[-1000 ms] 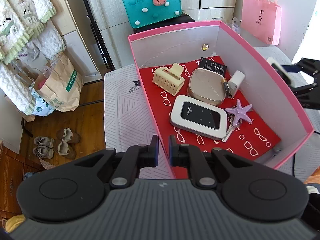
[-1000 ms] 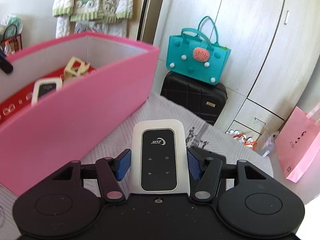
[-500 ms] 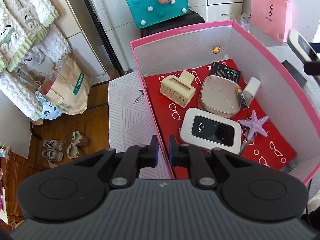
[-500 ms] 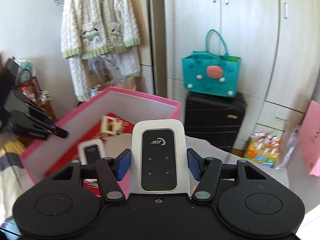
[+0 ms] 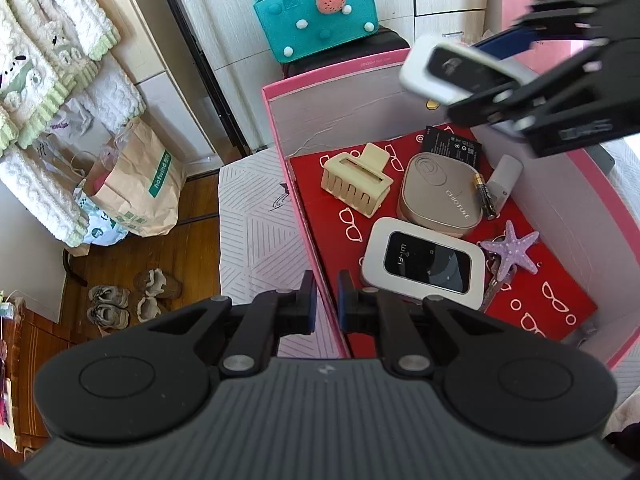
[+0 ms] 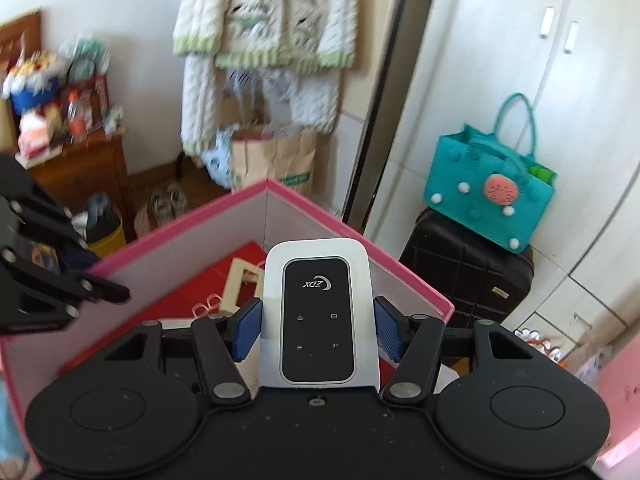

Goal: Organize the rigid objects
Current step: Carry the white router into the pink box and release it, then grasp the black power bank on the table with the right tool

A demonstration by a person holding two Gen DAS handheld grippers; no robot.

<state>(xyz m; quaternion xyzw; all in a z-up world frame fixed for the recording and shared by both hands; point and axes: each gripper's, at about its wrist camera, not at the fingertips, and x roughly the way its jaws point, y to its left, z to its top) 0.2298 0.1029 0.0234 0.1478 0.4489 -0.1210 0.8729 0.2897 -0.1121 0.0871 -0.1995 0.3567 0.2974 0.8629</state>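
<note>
Here the right gripper (image 6: pixel 318 322), jaws clamped on a router (image 6: pixel 318 312), carries it over the box (image 5: pixel 560 216), upper right; left jaws pinch the wall. Next: lower, release onto bare red floor.

- In the left wrist view the box (image 5: pixel 400 92) fills the centre and right; a hair clip (image 5: pixel 356 182) lies upper left inside it.
- A case (image 5: pixel 440 194) sits right of the clip, a wifi router (image 5: pixel 424 264) below it.
- A battery (image 5: pixel 485 200) and a starfish (image 5: pixel 510 250) lie right of these.
- A second router (image 5: pixel 452 70) hangs over the box's upper right, seemingly clear of the wall.
</note>
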